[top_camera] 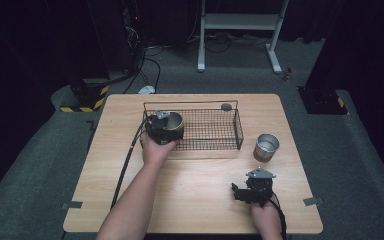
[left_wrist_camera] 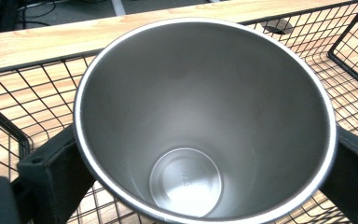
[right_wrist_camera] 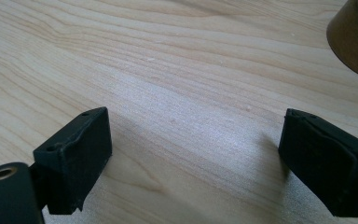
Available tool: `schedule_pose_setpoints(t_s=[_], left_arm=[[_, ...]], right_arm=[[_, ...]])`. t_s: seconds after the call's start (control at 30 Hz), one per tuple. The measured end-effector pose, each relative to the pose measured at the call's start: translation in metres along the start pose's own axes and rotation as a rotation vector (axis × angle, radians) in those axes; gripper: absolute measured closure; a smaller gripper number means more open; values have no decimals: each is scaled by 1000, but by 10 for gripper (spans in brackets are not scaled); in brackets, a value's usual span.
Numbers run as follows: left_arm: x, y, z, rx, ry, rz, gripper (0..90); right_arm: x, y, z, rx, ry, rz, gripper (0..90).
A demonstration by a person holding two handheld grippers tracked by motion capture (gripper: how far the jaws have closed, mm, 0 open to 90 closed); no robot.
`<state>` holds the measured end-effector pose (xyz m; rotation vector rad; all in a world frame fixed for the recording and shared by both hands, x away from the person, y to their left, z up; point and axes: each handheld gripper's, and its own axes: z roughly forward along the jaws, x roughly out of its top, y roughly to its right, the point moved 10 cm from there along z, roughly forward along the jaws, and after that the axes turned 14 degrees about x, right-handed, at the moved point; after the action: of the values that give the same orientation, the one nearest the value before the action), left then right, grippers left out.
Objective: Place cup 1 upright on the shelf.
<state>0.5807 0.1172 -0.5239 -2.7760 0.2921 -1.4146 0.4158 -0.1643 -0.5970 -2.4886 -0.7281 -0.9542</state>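
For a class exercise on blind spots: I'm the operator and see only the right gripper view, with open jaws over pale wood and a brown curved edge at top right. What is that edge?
Observer: A brown-sided steel cup, upright on the wooden table, apart from the right gripper.
Operator: Where is the other gripper?
Observer: The left gripper is at the left end of the black wire basket, with a second steel cup between its jaws.
Operator: Anything in that cup?
Observer: No, it's empty.
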Motion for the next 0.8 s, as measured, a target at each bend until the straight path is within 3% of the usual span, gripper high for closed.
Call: schedule_pose_setpoints(t_s=[0.2,0.43,0.5,0.8], left_arm=[[4,-4,-9,16,17,12,5],[2,-11,-20,-20,8,2,5],[2,-14,-23,-16,8,16,5],[-3,-22,-42,-41,10,9,5]], right_arm=[[0,0,0,0,0,0,93],[0,0,0,0,0,0,93],[0,0,0,1,0,-1,93],[0,0,0,1,0,1,92]])
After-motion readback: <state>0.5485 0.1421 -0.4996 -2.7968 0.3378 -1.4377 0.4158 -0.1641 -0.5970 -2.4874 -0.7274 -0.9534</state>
